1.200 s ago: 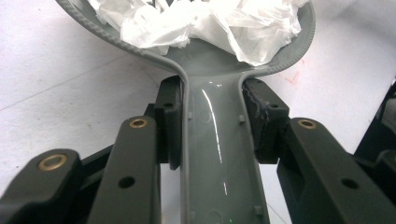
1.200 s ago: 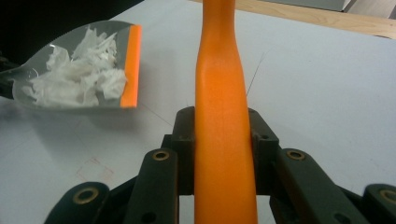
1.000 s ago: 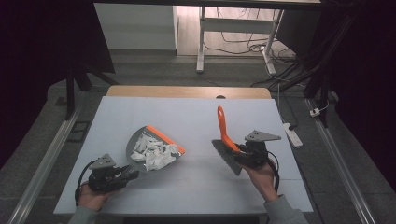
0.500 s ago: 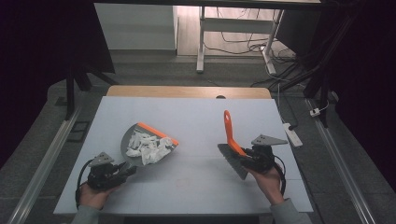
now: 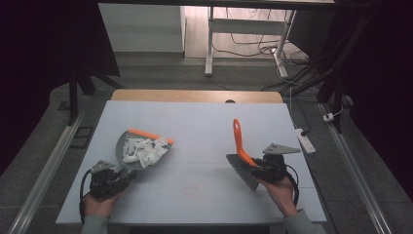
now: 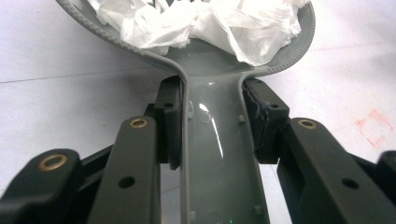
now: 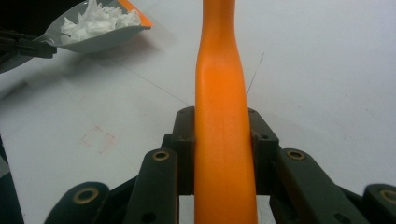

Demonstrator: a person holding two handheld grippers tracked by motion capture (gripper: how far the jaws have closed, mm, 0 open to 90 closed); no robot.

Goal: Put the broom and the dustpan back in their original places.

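Observation:
A grey dustpan point(image 5: 141, 148) with an orange lip sits at the table's left, loaded with crumpled white paper point(image 5: 143, 150). My left gripper point(image 5: 127, 174) is shut on its handle. In the left gripper view both pads clamp the grey handle point(image 6: 212, 140) at my left gripper point(image 6: 212, 126), with the paper point(image 6: 196, 23) heaped just beyond. At the right, my right gripper point(image 5: 251, 165) is shut on a brush with its orange handle point(image 5: 238, 139) pointing up and away and its grey head point(image 5: 241, 171) low. The right gripper view has the handle point(image 7: 222, 116) between the pads of my right gripper point(image 7: 222, 140), and the dustpan point(image 7: 93, 28) far left.
The white table point(image 5: 195, 117) bears a faint red square mark point(image 5: 192, 190) near its front middle. A power strip point(image 5: 303, 139) lies on the floor off the right edge. A desk frame point(image 5: 209, 44) and cables stand behind the table.
The dustpan has swung to the left with its paper load. The brush and the right hand have shifted slightly right and toward the near edge.

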